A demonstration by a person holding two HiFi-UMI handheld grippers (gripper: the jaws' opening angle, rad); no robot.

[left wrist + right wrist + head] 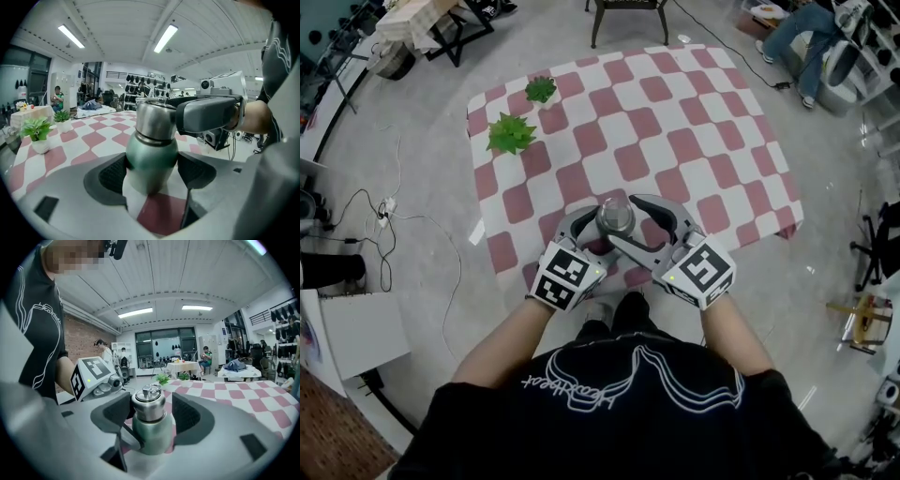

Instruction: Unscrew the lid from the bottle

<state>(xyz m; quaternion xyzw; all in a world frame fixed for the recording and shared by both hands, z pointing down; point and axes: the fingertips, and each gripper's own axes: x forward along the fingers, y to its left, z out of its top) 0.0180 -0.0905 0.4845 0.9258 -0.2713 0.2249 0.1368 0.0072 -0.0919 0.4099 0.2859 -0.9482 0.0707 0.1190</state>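
Observation:
A metal bottle (615, 217) with a green body (152, 157) and a steel lid (149, 404) stands near the front edge of the red-and-white checkered table (675, 122). My left gripper (596, 236) comes in from the left, low down. In the left gripper view its pads press the green body on both sides, so the left gripper (152, 174) is shut on the bottle. My right gripper (625, 221) reaches in from the right at lid height. In the right gripper view the lid sits between its pads with a slim gap on the right, so the right gripper (150, 412) is open.
Two small green potted plants (511, 133) (541, 89) stand at the table's far left. A dark chair (628, 14) is behind the table, cables (389, 211) lie on the floor at the left, and a seated person (806, 37) is at the upper right.

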